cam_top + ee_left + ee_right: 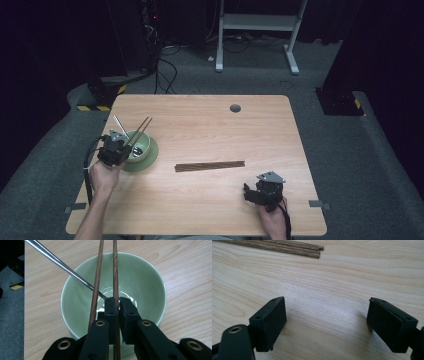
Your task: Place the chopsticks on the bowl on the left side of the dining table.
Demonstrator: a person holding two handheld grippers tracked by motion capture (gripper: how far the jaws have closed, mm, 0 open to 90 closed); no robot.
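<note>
A pale green bowl (pixel 146 152) (pixel 150 282) stands near the table's left edge. My left gripper (pixel 128 146) (pixel 119 301) hangs over it, shut on a brown wooden chopstick (pixel 115 270) that runs between its pads. A second chopstick (pixel 97 277) passes just left of the left jaw, outside the grip. Both sticks (pixel 144 126) slant up and away over the bowl. A metal handle (pixel 119 123) (pixel 60 262) leans in the bowl. More brown chopsticks (pixel 210 166) (pixel 287 246) lie flat mid-table. My right gripper (pixel 251 193) (pixel 328 312) rests open near the front edge, nothing between its pads.
The wooden table (pixel 210 125) has a dark round cable hole (pixel 235 108) at the back. Grey carpet surrounds it, with a white desk frame (pixel 260 22) and cables behind. Bare wood lies between the flat chopsticks and the right gripper.
</note>
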